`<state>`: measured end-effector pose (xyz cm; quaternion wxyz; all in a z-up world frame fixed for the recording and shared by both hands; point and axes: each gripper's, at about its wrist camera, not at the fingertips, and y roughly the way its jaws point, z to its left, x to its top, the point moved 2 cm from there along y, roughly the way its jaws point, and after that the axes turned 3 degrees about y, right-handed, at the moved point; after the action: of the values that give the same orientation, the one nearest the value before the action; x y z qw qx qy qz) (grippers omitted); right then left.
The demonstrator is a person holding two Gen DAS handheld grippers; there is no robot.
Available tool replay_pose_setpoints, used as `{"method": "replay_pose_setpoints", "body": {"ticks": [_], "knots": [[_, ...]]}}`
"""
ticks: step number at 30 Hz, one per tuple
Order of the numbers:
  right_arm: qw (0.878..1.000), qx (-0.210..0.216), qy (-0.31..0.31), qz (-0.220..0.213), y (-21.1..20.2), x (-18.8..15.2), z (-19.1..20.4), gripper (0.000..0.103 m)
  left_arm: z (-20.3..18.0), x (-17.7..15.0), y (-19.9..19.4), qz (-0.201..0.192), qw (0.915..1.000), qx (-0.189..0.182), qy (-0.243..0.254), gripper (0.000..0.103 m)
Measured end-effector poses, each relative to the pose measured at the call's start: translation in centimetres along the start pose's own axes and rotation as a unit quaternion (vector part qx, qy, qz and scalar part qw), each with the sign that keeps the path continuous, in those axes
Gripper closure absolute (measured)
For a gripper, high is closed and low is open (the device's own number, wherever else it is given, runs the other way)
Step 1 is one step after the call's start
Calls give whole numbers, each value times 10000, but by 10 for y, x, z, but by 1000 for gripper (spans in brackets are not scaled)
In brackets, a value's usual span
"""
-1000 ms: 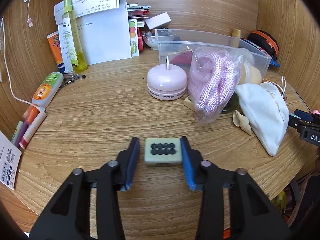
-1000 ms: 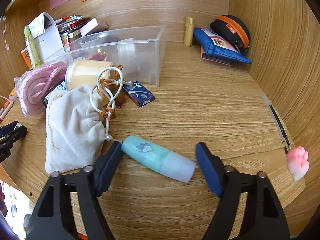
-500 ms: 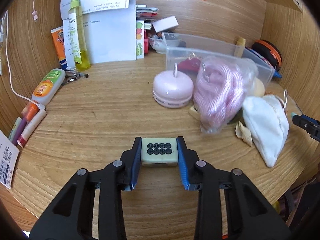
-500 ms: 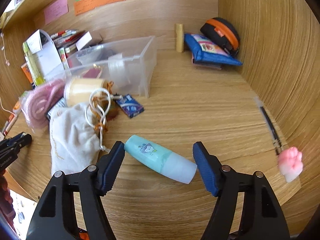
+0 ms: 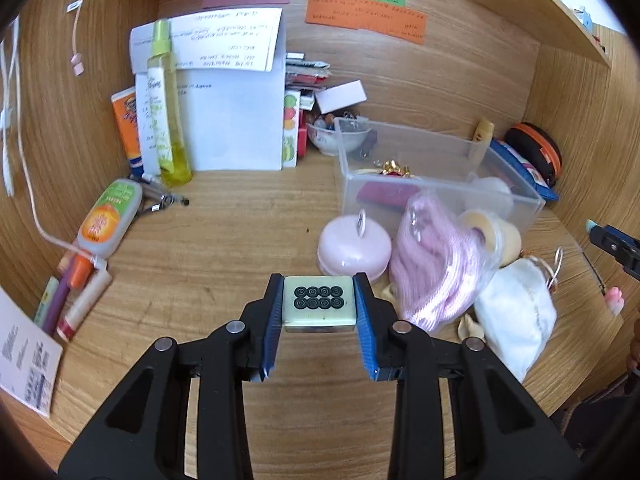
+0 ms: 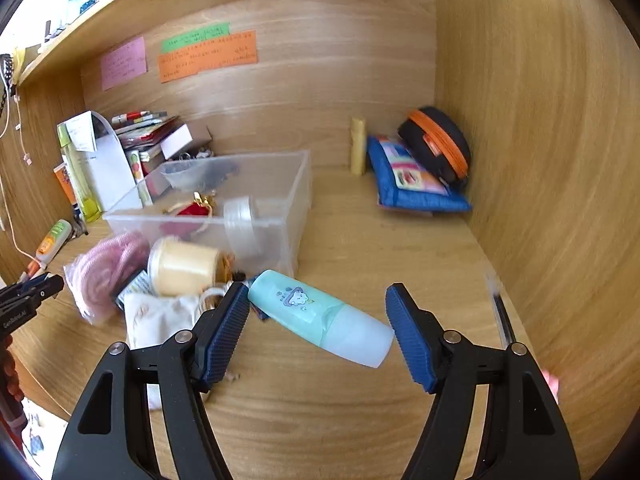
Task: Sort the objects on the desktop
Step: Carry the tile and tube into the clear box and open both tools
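A pale green tile (image 5: 319,306) with black rings on its face sits between the blue pads of my left gripper (image 5: 319,280), which is shut on it and holds it above the wooden desk (image 5: 224,240). My right gripper (image 6: 317,289) is shut on a teal bottle with a frosted cap (image 6: 316,312), gripped end to end and tilted, also off the desk. A clear plastic bin (image 6: 296,184) with a few small items stands behind the bottle. Each gripper shows at the edge of the other's view.
Beside the bin lie a pink round case (image 5: 354,246), a bagged pink rope (image 5: 432,264), a white pouch (image 5: 516,312) and a cream jar (image 6: 184,266). Bottles, tubes and papers (image 5: 224,120) crowd the back left. A blue pouch (image 6: 412,184) and a black case (image 6: 440,144) fill the right corner.
The left jaws have closed onto the tile, and the tile has come up off the desk. The right gripper has risen with the teal bottle in it.
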<state>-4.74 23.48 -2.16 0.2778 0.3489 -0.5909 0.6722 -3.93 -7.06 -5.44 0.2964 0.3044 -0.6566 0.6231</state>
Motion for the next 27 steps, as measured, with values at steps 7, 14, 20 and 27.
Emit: {"method": "replay_pose_setpoints", "body": {"ticks": [7,14,20,27], "knots": [[9994,255,-195,-91,17,31,12,36,-3,36,-8,-170,9996,11,238,70],[9976,512,-348,-312,28,71,22,36,-12,80,-7,-374,9979,-240,467,70],[9951,713,-545,-409,40,101,35,35,-17,114,10,-364,9963,-568,536,70],[9919,906,-822,-346,64,122,57,35,-34,140,40,-227,9936,-828,737,70]]}}
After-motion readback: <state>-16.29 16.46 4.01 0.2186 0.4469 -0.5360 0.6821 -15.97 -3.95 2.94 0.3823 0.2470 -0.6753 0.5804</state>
